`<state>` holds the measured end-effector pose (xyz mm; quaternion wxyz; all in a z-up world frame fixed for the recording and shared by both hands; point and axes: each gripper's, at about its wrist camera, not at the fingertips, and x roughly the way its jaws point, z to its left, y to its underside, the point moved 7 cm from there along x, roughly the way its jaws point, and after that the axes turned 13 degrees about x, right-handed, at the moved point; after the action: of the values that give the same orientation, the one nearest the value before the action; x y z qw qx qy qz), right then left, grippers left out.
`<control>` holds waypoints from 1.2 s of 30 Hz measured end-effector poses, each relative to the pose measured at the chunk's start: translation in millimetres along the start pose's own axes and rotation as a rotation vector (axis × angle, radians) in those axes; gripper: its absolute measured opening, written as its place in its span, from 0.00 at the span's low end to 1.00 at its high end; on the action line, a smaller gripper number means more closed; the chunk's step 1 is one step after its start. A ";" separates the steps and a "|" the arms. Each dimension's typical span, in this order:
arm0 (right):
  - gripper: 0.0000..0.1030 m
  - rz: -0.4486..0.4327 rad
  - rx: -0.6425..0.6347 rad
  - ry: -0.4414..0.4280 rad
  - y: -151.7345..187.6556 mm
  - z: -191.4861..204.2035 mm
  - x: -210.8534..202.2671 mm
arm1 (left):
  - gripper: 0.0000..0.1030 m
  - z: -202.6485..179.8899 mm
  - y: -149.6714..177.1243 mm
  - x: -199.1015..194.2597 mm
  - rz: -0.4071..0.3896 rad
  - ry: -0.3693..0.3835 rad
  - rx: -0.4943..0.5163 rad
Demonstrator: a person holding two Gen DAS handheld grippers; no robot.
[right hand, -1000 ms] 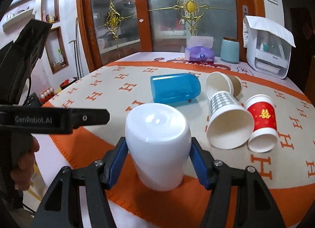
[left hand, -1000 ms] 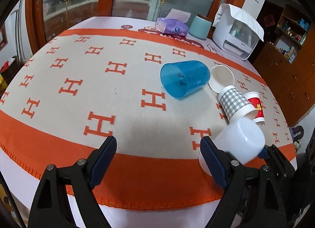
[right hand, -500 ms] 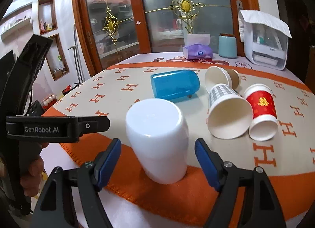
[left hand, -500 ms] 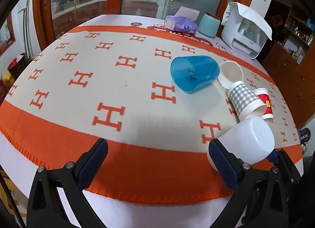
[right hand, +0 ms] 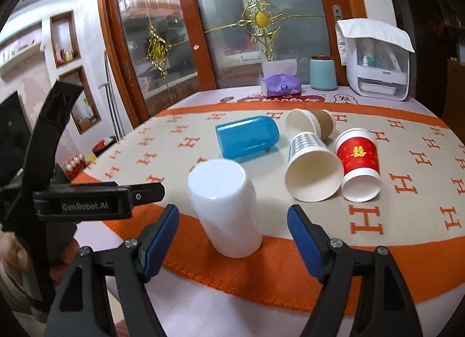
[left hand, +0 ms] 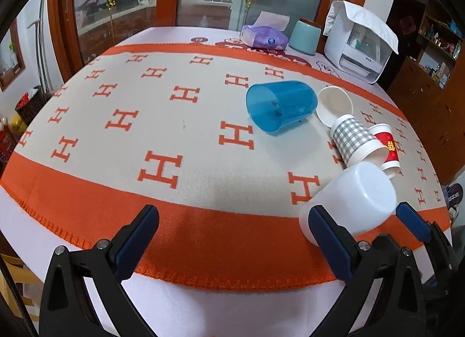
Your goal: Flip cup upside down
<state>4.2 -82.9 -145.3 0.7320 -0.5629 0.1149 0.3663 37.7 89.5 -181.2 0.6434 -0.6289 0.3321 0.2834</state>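
Note:
A white plastic cup (right hand: 225,206) stands upside down on the orange border of the tablecloth, near the front edge. It also shows in the left wrist view (left hand: 353,199). My right gripper (right hand: 232,239) is open and empty, its jaws wide on either side of the cup and a little behind it. My left gripper (left hand: 232,238) is open and empty over the table's front edge, left of the cup. A blue plastic cup (right hand: 247,139) lies on its side farther back, also in the left wrist view (left hand: 280,105).
Three paper cups lie on their sides right of the blue cup: a grey checked one (right hand: 312,169), a red one (right hand: 359,162) and a brown one (right hand: 309,126). A tissue pack (right hand: 280,85), a teal jar (right hand: 322,74) and a white appliance (right hand: 379,71) stand at the back.
My right gripper has let go of the white cup, opened wide and drawn back. The cup now stands upside down on the cloth. The left gripper has drawn back a little.

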 end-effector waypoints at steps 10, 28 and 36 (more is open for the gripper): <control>0.75 -0.091 0.008 0.013 -35.1 10.3 -48.2 | 0.99 -13.7 -21.9 -40.6 -0.052 -0.019 0.040; 0.75 -0.128 0.129 0.004 -99.2 13.5 -95.7 | 0.99 -59.4 -78.9 -122.5 -0.186 -0.072 0.124; 0.75 -0.152 0.122 0.030 -111.3 12.9 -102.5 | 0.99 -67.8 -95.9 -134.4 -0.196 -0.090 0.125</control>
<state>2.9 -123.8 0.9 0.7888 -0.5297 0.1050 0.2936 24.7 24.3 -15.6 0.7201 -0.6039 0.2567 0.2257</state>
